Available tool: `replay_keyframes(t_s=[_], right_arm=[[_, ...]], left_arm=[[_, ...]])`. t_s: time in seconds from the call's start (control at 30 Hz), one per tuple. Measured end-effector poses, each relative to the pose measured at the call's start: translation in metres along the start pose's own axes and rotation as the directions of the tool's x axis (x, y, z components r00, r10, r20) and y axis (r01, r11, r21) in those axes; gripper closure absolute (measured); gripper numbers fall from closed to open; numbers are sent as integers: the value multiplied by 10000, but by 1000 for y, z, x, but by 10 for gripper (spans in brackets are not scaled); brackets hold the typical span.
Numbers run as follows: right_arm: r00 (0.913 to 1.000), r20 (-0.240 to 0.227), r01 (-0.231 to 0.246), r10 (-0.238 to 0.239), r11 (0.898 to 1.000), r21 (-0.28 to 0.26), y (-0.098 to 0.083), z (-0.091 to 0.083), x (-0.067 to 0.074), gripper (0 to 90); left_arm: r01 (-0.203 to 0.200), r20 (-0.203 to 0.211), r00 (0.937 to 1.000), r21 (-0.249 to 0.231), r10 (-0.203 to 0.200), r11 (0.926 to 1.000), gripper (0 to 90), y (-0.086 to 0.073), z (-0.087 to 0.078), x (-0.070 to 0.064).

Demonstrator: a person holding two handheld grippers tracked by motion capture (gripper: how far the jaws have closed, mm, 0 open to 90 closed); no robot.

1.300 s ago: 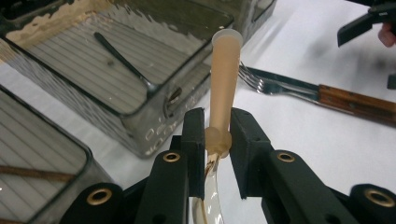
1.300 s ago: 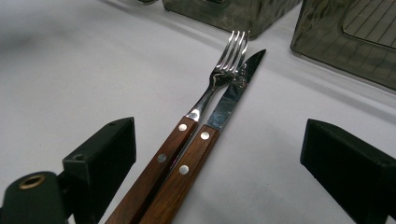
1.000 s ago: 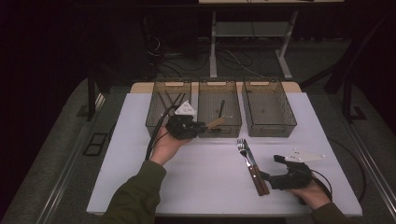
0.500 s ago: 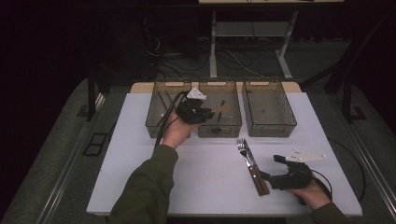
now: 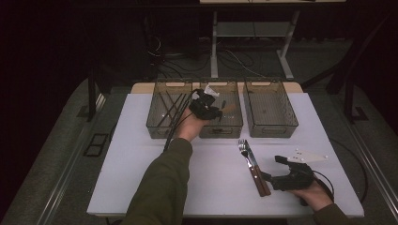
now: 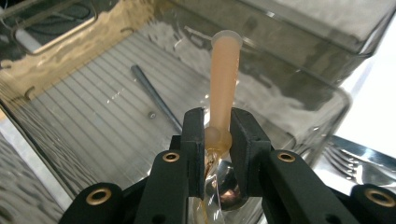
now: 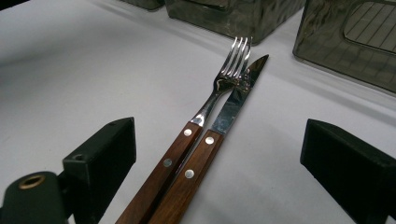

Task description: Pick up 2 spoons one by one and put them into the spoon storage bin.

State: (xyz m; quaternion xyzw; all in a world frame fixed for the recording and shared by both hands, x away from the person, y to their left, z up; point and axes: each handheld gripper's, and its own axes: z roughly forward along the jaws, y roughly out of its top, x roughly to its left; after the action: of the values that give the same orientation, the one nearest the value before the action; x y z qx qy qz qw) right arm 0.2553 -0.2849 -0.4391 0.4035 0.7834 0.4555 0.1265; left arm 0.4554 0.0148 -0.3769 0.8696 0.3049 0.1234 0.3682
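My left gripper (image 5: 206, 108) hovers over the middle smoky plastic bin (image 5: 220, 129), shut on a spoon (image 6: 225, 79). The spoon has a pale orange translucent handle that points away from the jaws; its metal bowl sits low between them. A thin dark utensil (image 6: 154, 98) lies on the bin's ribbed floor (image 6: 93, 121) below. At the front right of the table my right gripper (image 5: 272, 168) rests open. A wooden-handled fork (image 7: 224, 79) and knife (image 7: 238, 93) lie side by side between its wide jaws, untouched.
Three smoky bins stand in a row at the back of the white table (image 5: 141, 178). The left bin (image 5: 171, 105) holds several dark sticks. The right bin (image 5: 270, 108) stands beside the middle one. A cable trails from each gripper.
My left hand has carried the spoon from the front of the left bin rightward and farther back, over the middle bin. The right hand has stayed still.
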Motion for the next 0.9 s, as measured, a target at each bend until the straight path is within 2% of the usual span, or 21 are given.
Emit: replay_keyframes(t_s=[0.3,0.33,0.37,0.4,0.47,0.6,0.9], right_arm=[[10000,-16,20,-20,10000,-4,0,0,0,101],[10000,-18,8,-8,10000,-3,0,0,0,101],[10000,-17,9,-9,10000,-6,0,-1,0,101],[10000,-15,6,-6,10000,-5,0,-1,0,101],[10000,-9,18,-18,10000,-2,0,0,0,101],[10000,-7,20,-20,10000,2,0,0,0,101],[10000,28,-7,7,10000,62,0,1,0,101]], left_arm=[[126,-40,9999,644,-123,9978,743,-4,10,3],[258,-72,9996,490,-255,9985,706,-4,9,2],[278,-109,9996,437,-274,9987,612,-4,9,3],[303,-142,9995,253,-299,9992,562,-3,8,2],[220,-159,9996,128,-218,9997,521,-3,4,3],[429,119,9990,-310,-425,9986,472,-3,-2,4],[354,524,9981,-848,-310,9958,399,-11,-21,3]])
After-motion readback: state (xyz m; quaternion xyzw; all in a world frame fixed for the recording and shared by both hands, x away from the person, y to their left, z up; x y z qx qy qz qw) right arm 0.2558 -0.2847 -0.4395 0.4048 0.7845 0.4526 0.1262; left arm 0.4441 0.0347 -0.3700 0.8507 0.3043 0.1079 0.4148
